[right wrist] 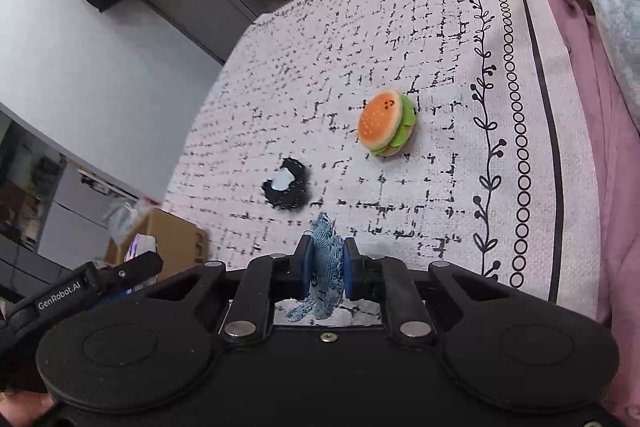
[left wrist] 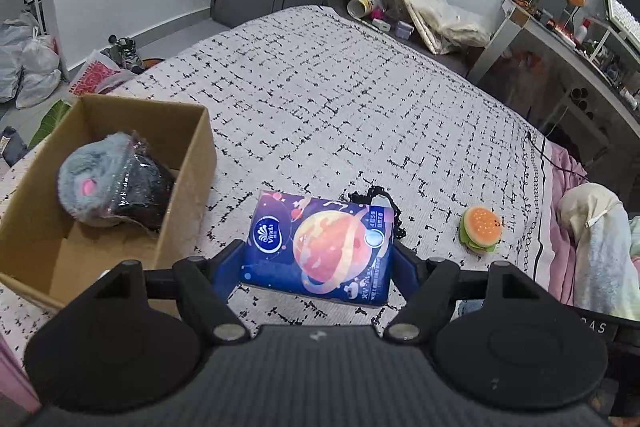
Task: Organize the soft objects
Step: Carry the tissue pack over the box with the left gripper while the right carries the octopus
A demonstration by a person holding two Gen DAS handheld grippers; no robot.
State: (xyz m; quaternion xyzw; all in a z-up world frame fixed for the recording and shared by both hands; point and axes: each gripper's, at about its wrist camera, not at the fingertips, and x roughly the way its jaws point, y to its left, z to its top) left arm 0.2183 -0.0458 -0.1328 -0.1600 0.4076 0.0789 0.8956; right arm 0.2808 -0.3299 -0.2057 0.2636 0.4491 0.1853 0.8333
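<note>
My left gripper (left wrist: 316, 259) is shut on a blue tissue pack (left wrist: 318, 247) with a planet print, held above the bed just right of a cardboard box (left wrist: 192, 143). A grey plush in plastic wrap (left wrist: 108, 183) lies in the box. My right gripper (right wrist: 327, 267) is shut on a blue knitted cloth (right wrist: 326, 259) above the bed. A plush burger (right wrist: 386, 123) and a black lacy item with a white tag (right wrist: 286, 185) lie on the bed ahead; both also show in the left wrist view, the burger (left wrist: 482, 229) and the black item (left wrist: 396, 211).
The bed has a white black-checked cover (left wrist: 340, 99) with pink bedding (right wrist: 600, 107) and pillows at its right. A cluttered desk (left wrist: 568, 39) stands far right, bags (left wrist: 28, 63) on the floor at left. The box also shows in the right wrist view (right wrist: 168, 239).
</note>
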